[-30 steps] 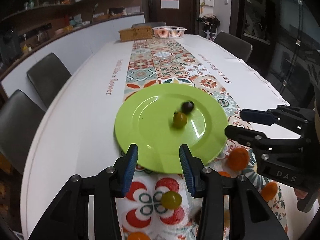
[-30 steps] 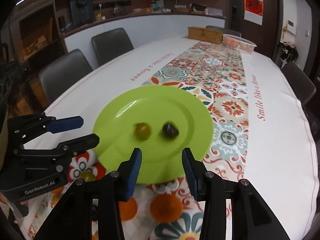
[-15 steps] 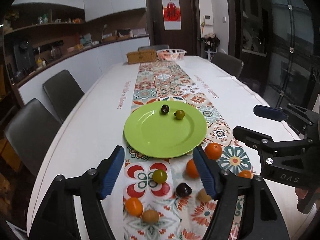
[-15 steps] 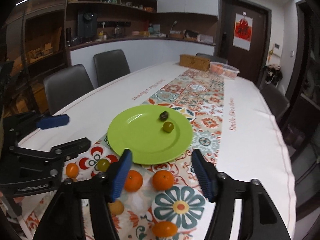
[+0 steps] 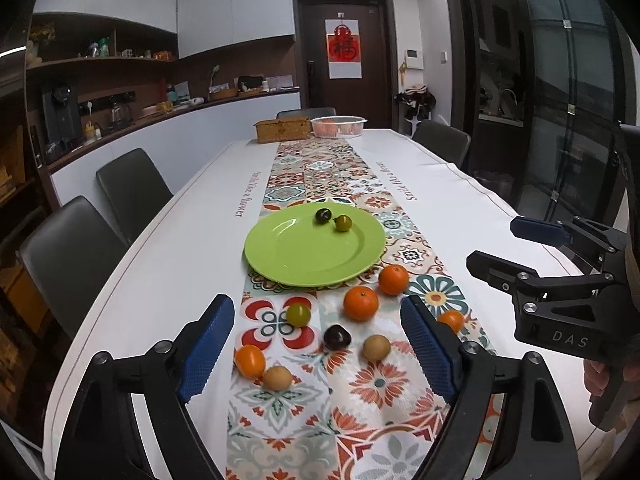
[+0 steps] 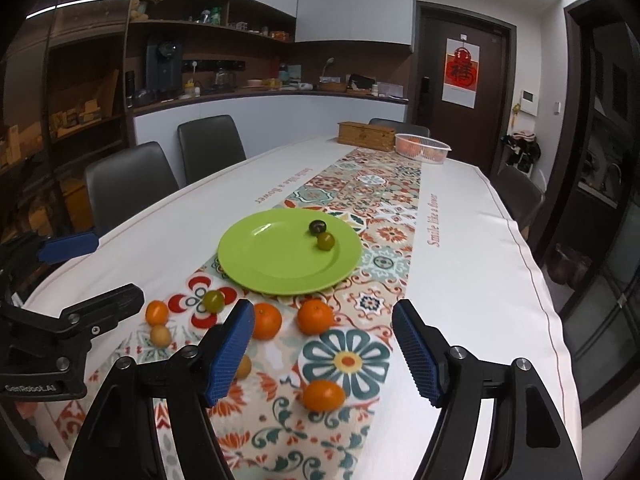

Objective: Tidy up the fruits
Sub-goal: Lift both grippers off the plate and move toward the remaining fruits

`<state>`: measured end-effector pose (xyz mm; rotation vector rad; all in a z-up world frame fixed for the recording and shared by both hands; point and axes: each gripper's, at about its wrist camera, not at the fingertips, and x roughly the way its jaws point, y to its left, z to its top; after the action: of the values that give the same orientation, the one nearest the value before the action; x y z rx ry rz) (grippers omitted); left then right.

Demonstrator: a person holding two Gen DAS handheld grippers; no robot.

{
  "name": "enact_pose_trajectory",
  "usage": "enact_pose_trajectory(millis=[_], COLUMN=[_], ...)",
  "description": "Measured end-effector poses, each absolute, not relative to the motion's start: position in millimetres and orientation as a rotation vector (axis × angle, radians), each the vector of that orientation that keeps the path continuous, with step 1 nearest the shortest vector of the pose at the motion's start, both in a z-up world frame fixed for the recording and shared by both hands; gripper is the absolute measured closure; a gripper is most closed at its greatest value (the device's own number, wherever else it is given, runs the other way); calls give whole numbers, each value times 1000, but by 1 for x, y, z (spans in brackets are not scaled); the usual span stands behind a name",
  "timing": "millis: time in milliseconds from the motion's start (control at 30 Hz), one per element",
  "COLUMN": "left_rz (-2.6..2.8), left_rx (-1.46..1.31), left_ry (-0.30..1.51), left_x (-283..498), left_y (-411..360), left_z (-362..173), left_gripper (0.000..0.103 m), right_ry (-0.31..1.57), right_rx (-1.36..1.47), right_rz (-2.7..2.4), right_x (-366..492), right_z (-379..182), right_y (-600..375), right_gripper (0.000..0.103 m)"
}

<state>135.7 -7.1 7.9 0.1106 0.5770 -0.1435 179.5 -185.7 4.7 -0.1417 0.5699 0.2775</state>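
Observation:
A green plate (image 5: pixel 304 256) sits on the patterned runner and holds a dark tomato (image 5: pixel 322 215) and a green tomato (image 5: pixel 343 223); it also shows in the right wrist view (image 6: pixel 272 264). Several loose fruits lie in front of it: two oranges (image 5: pixel 360 303), a green tomato (image 5: pixel 298 314), a dark fruit (image 5: pixel 337 337), two brown fruits (image 5: pixel 376 347), small orange tomatoes (image 5: pixel 250 360). My left gripper (image 5: pixel 318 354) is open and empty above the loose fruits. My right gripper (image 6: pixel 323 354) is open and empty, raised near an orange tomato (image 6: pixel 323 395).
A wicker box (image 5: pixel 283 129) and a white basket of oranges (image 5: pixel 338 125) stand at the table's far end. Grey chairs (image 5: pixel 132 188) line the left side, another stands on the right (image 5: pixel 440 146). The table edge (image 6: pixel 536 280) runs along the right.
Both grippers have pulled back and up from the plate and opened wider. The two tomatoes on the plate have rolled to its far side and come to rest.

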Motion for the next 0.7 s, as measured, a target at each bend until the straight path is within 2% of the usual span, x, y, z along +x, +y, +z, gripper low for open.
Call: enact_pose_trajectory(millis=[433,700], left_rz=[-217,-297], left_rx=[210,245], left_ry=[494,528], left_x=[114,125], left_y=[-31,-40], left_z=[-18,-37], left_gripper=[18,26], right_ry=[534,568], right_rx=[-220,-273], right_rz=[271,289], right_x=[150,150], right_z=[-20,-38], right_y=[-196,-196], right_gripper=[31,31])
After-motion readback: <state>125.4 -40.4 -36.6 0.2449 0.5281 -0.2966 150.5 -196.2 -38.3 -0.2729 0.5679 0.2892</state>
